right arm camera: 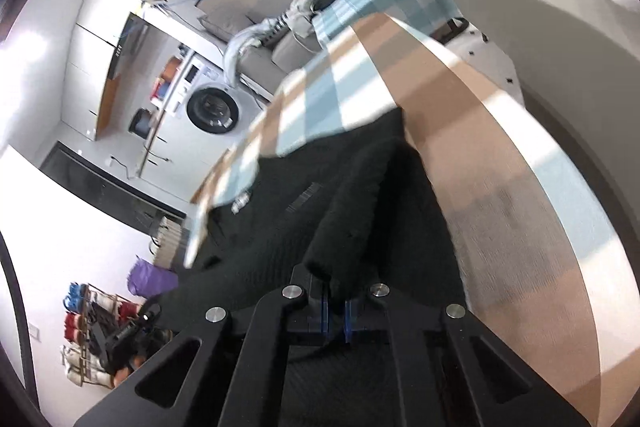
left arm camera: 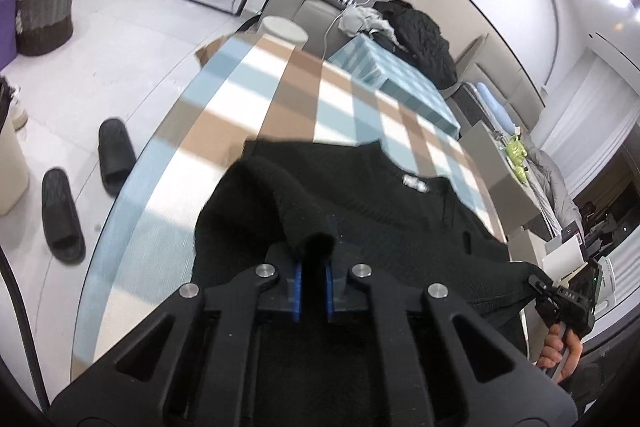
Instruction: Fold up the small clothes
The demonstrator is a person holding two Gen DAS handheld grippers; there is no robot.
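- The black sweater (left arm camera: 360,203) is spread on the checked table (left arm camera: 248,99), its white neck label farthest from the grippers; the collar-to-hem axis is judged to run across the table.
- A sleeve end is clamped by the left gripper (left arm camera: 314,267), presumably for folding inward.
- Another bunched sweater fold, beside the table's edge, is pinched by the right gripper (right arm camera: 336,307).

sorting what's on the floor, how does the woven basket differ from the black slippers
The woven basket stands upright near the far wall; the black slippers lie flat on the floor beside the table. The basket is banded cream, grey and dark brown, while the slippers are plain black. The basket is one tall container with handles; the slippers are a low pair, lying apart at different angles. Both rest on the pale tiled floor.
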